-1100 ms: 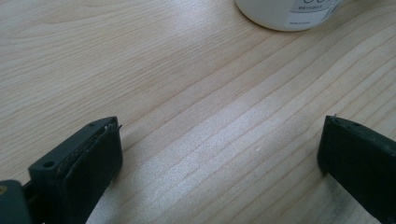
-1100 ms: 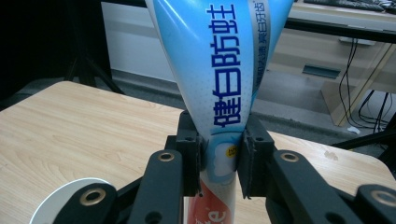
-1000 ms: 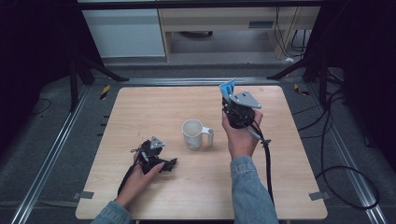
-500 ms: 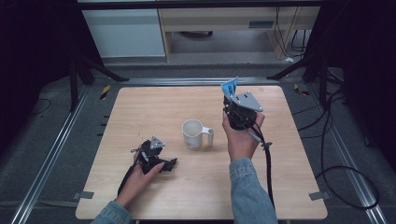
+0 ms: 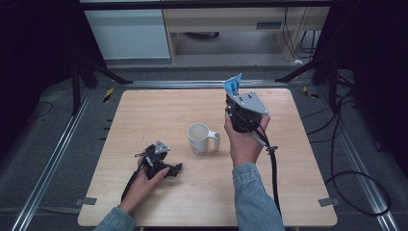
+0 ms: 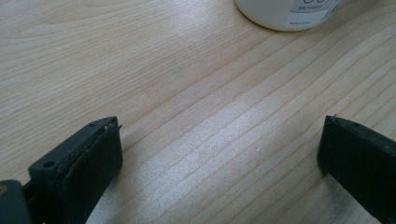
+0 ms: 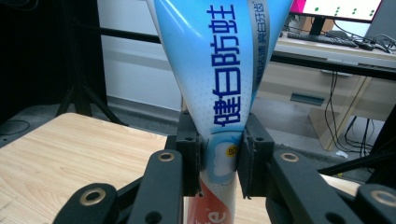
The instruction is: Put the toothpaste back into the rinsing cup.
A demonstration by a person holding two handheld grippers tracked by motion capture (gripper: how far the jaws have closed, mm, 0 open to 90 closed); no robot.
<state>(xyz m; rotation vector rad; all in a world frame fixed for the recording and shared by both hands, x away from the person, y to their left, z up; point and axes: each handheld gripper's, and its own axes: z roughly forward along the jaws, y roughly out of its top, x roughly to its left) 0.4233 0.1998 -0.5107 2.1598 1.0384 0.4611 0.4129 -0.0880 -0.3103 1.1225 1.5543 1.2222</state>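
Toothpaste tube [image 7: 219, 79], blue-white with dark blue print and red near the bottom, pinched upright in right gripper [image 7: 219, 158], raised over table's [image 5: 144, 115] far right corner, left gripper [image 6: 219, 154] wide apart, empty, near front-left edge, white mug [image 5: 199, 138] mid-table

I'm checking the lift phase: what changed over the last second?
Little: the right gripper, shut on the toothpaste tube, seems to have risen slightly, away from the table, though the shift is hard to see. Nothing was taken or let go. The mug stayed put, and the left gripper rests open on the table as before.
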